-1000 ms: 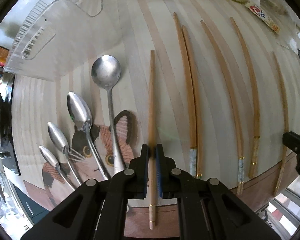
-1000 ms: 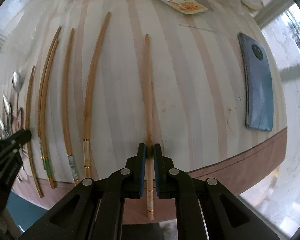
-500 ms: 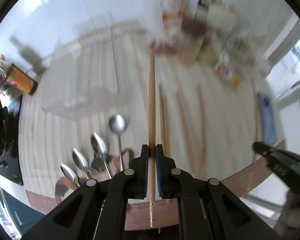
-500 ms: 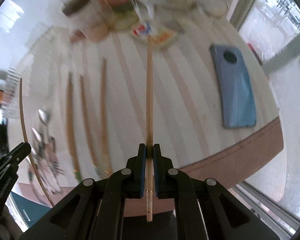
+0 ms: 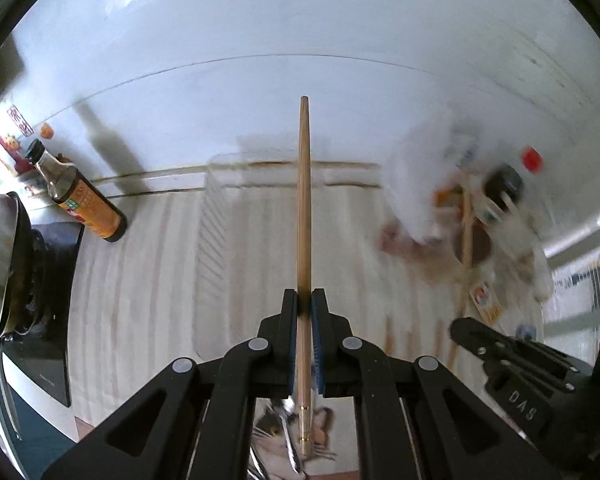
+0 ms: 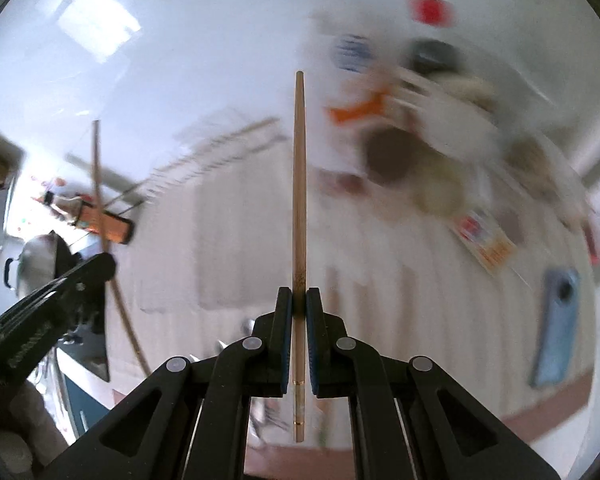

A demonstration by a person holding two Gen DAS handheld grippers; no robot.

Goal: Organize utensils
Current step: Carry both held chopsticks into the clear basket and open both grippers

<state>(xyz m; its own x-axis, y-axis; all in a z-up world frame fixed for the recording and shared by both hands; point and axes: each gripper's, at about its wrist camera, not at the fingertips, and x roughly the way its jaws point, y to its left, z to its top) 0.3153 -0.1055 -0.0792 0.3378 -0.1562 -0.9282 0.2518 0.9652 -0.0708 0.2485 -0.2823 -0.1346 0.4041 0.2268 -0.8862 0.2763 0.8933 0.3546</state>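
wooden chopstick (image 5: 303,216) sits clamped in the left gripper (image 5: 304,300), its tip pointing straight ahead of the fingers. right gripper (image 6: 299,300) grips a second chopstick (image 6: 299,184) likewise, above the blurred striped counter (image 6: 380,288).

Open striped tabletop (image 5: 148,280) lies ahead, between a sauce bottle (image 5: 80,200) at far left and blurred jars (image 5: 500,196) at right. A clear rack (image 5: 220,216) stands mid-surface; a phone (image 6: 556,320) occupies the right edge.
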